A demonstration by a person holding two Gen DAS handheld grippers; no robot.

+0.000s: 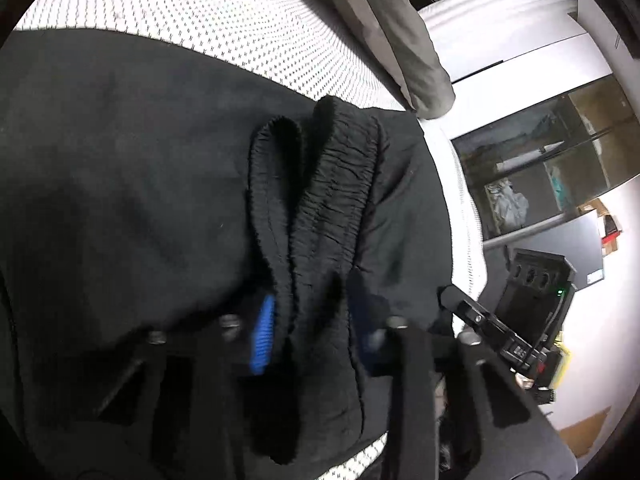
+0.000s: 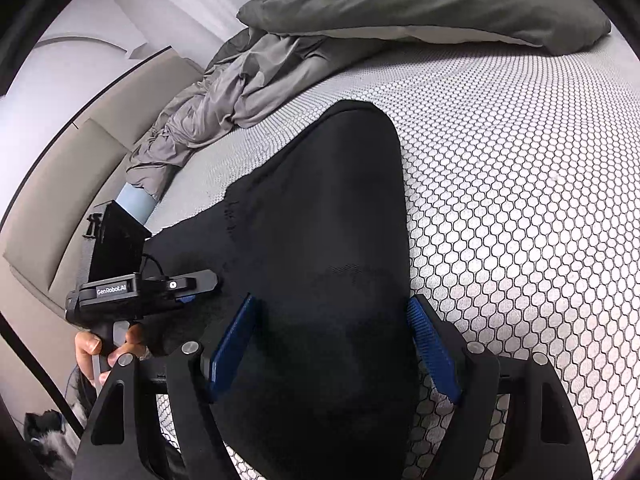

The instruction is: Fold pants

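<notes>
Black pants (image 1: pixel 120 184) lie on a white mattress with a hexagon pattern (image 1: pixel 224 20). In the left wrist view my left gripper (image 1: pixel 316 324) is shut on the bunched elastic waistband (image 1: pixel 332 184), which stands up between the blue pads (image 1: pixel 262 332). In the right wrist view my right gripper (image 2: pixel 332 344) is open, its blue pads (image 2: pixel 432 348) either side of a folded end of the pants (image 2: pixel 328 208) on the mattress (image 2: pixel 520 184). The left gripper (image 2: pixel 132 292) shows at the left there.
A grey duvet (image 2: pixel 400 4) is heaped along the far side of the bed and trails down its left edge (image 2: pixel 208 100). A beige headboard or bed frame (image 2: pixel 60 184) lies left. The right gripper's body (image 1: pixel 520 320) shows beyond the mattress edge, with shelves (image 1: pixel 552 160) behind.
</notes>
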